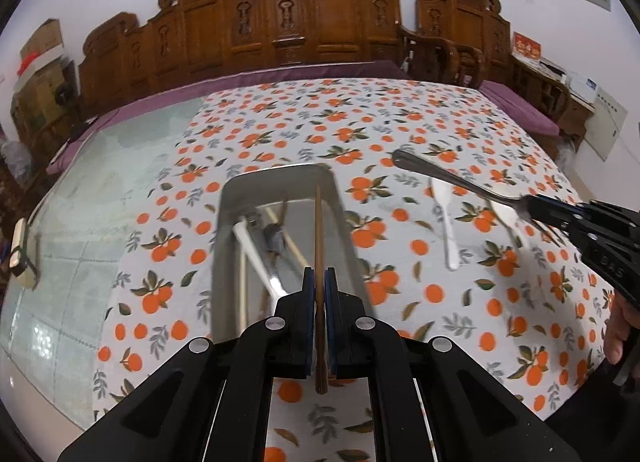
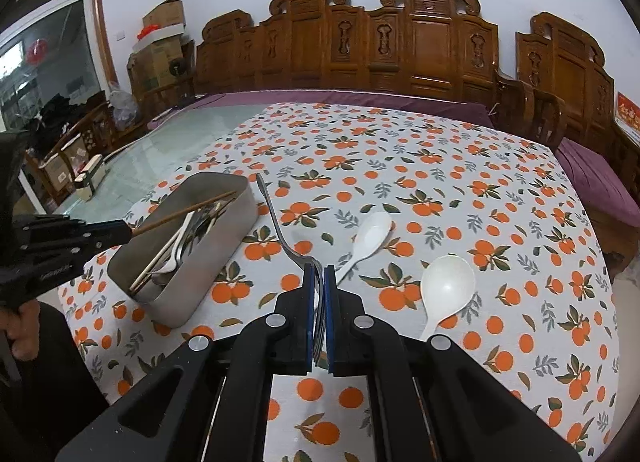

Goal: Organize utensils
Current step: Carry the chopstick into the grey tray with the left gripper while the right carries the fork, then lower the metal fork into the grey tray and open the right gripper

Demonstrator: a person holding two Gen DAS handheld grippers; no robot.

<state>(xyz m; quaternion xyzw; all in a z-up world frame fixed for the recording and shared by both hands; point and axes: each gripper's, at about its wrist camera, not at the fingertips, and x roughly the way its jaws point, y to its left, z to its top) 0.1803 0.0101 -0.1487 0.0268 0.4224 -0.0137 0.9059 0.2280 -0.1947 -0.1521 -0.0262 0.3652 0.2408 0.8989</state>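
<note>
One metal tray (image 2: 208,238) stands on one orange-print tablecloth (image 2: 440,189). Two white plastic spoons (image 2: 370,240) lie on the cloth. One metal fork (image 2: 280,221) and one brown chopstick (image 2: 184,213) are held aloft. The utensils inside the tray overlap too much to count.

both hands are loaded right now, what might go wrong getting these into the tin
The left gripper pinches the brown chopstick near its lower end, so the long free end could swing and knock the metal tin rim. The right gripper holds the metal fork by its tines, and smooth metal might slip. Both are aimed toward one narrow tin, so the two grippers may collide.
</note>
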